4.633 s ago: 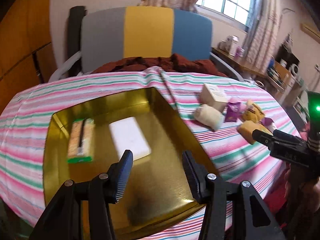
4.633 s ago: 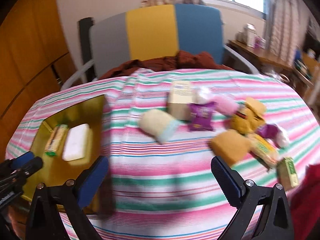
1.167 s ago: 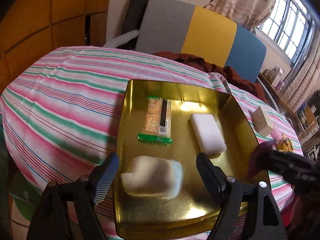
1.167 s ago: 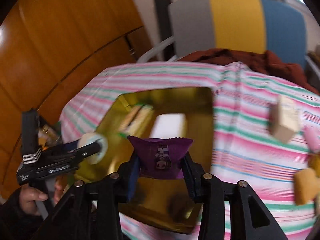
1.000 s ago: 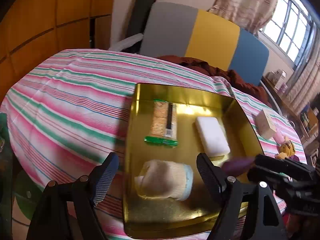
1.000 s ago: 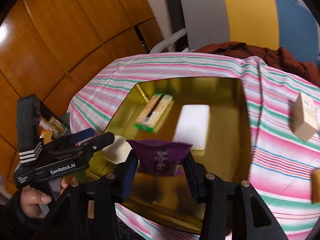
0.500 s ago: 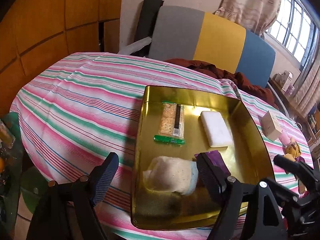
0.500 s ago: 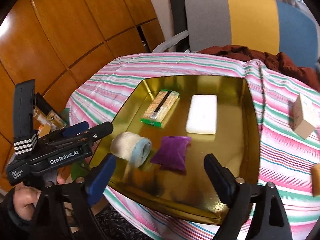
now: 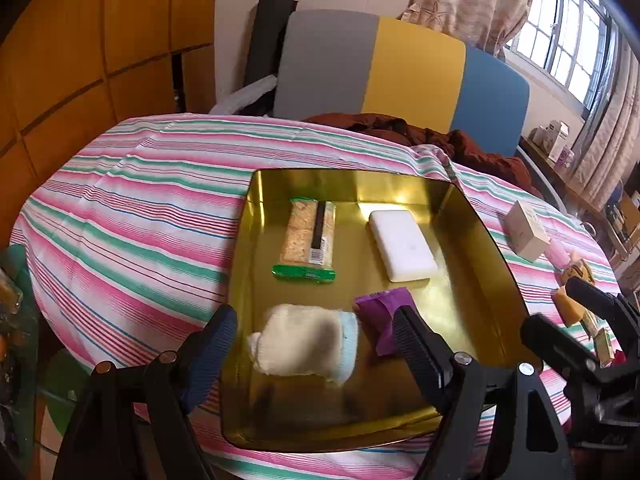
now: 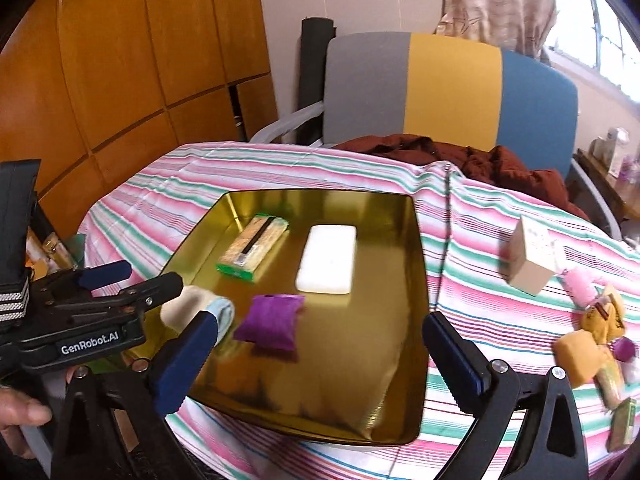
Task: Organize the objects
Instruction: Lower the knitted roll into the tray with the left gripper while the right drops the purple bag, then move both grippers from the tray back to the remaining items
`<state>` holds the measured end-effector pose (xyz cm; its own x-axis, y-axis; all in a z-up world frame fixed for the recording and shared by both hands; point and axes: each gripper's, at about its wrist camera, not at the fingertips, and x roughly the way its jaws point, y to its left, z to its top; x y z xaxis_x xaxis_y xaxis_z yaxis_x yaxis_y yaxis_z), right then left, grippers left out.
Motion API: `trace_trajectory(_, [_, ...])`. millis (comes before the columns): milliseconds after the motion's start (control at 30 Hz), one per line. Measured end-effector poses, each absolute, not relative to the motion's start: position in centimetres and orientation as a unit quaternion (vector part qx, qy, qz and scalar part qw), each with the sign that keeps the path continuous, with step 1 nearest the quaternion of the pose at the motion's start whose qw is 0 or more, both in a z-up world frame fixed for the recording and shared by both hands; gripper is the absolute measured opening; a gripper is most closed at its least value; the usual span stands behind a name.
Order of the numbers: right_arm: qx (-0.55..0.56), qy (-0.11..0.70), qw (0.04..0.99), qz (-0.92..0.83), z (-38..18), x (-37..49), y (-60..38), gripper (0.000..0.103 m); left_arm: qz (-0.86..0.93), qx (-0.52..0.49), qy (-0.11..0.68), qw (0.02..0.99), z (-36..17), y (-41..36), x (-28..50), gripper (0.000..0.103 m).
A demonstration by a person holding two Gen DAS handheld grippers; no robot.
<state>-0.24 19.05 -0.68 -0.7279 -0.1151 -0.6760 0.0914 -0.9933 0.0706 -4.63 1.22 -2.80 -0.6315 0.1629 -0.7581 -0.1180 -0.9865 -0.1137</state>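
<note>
A gold tray (image 9: 496,248) (image 10: 380,300) sits on the striped tablecloth. It holds a cracker packet (image 9: 308,236) (image 10: 252,250), a white bar (image 9: 402,246) (image 10: 328,258), a cream roll with a blue end (image 9: 304,338) (image 10: 200,304) and a purple packet (image 9: 380,308) (image 10: 274,320). My right gripper (image 10: 320,322) hovers over the tray's near side with its jaws opening wide and nothing between them; the purple packet lies loose below. My left gripper (image 9: 314,316) is open above the cream roll, its pads clear of the roll.
A cream box (image 10: 530,256) and a heap of snack packets (image 10: 596,340) lie on the cloth right of the tray. A grey, yellow and blue chair (image 9: 400,68) with a dark red cloth (image 10: 460,156) stands behind the table. A hand (image 10: 20,416) holds the left gripper.
The right gripper opened and let the purple packet drop into the tray beside the cream roll, then drew back. The left gripper pulled back a little from the roll.
</note>
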Motion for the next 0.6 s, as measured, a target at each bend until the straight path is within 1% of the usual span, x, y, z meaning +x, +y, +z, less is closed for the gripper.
trace_trajectory(333, [0.368,-0.032,0.019,-0.929,-1.3,0.1,21.5,0.103,0.901,-0.422,-0.062,0.08,-3.0,0.6,-4.9,0.08])
trace_trajectory(433, [0.369,-0.041,0.007,-0.928,-1.4,0.3,22.7,0.103,0.901,-0.415,-0.07,0.106,-2.6,1.0,-4.7,0.08])
trace_trajectory(600, [0.375,-0.057,-0.026,-0.925,-1.7,0.9,25.8,0.103,0.9,-0.405,-0.052,0.151,-1.6,3.3,-4.3,0.08])
